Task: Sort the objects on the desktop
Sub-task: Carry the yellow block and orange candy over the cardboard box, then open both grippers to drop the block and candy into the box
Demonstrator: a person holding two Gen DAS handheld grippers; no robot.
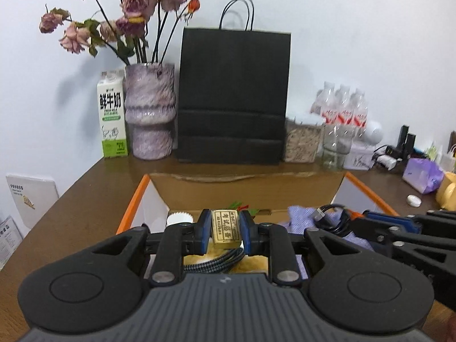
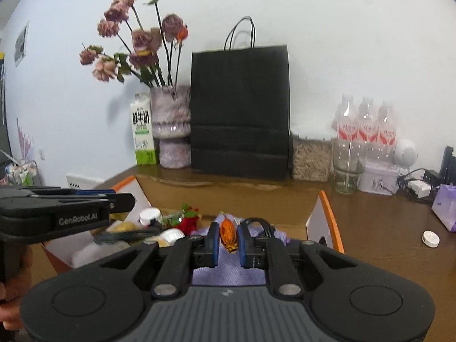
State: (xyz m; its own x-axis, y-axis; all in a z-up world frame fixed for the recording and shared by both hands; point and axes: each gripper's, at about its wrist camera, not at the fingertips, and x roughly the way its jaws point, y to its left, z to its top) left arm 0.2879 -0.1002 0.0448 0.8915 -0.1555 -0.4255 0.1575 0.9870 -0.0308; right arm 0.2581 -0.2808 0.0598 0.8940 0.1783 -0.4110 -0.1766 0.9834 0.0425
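Left wrist view showed the left gripper with its jaws clamped on a small tan rectangular eraser block with printed characters, held above the open orange-edged cardboard box on the brown wooden table. Beside it, the right gripper pinched an orange wrapped candy over the same box

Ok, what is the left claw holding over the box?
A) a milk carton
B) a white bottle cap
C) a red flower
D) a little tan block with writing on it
D: the left claw is pinched shut on a small tan block with printed writing, held above the open cardboard box.
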